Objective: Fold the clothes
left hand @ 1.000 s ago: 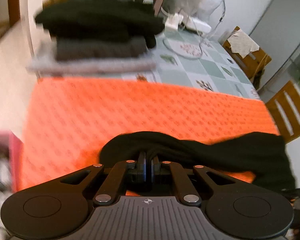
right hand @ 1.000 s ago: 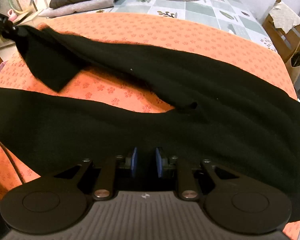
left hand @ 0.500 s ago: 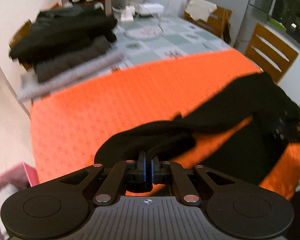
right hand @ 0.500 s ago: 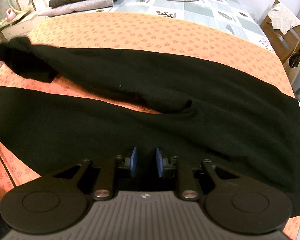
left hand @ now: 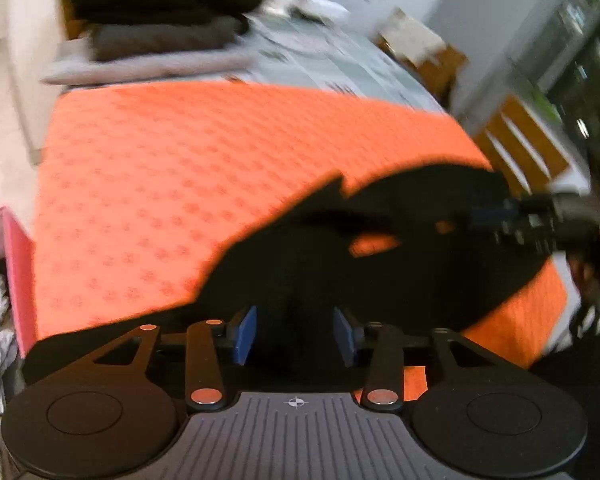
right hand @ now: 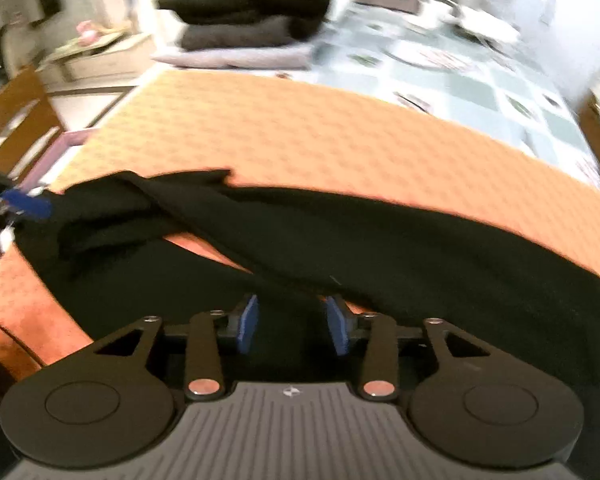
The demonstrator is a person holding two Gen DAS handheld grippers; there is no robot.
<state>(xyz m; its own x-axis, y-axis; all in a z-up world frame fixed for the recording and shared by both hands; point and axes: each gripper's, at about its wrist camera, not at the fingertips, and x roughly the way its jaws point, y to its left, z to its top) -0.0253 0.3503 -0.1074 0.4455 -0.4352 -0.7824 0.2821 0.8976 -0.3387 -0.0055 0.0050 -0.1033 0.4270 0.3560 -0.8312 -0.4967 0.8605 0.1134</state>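
An orange cloth with a small flower print [left hand: 148, 184] covers the near end of the dining table, and a stack of folded dark and grey clothes [right hand: 244, 28] sits at its far end, beside a pale checked tablecloth [right hand: 480, 84]. Across the orange cloth lies the long black knitted garment [right hand: 380, 248] I am folding. Its long axis runs side to side in front of both cameras, with one strip of it doubled over the other and a little orange showing between them.

My left gripper [left hand: 295, 334] has just been opening; its blue pads stand apart over the garment's end, with cloth under the gap but nothing pinched. My right gripper [right hand: 292, 326] has also just been opening, and its pads are likewise spread above the near edge of the garment, gripping nothing.

In the right wrist view the left gripper's blue pad shows at the garment's bunched left end. Each gripper therefore sits nearest its own end, so I judge the next fold will need both.
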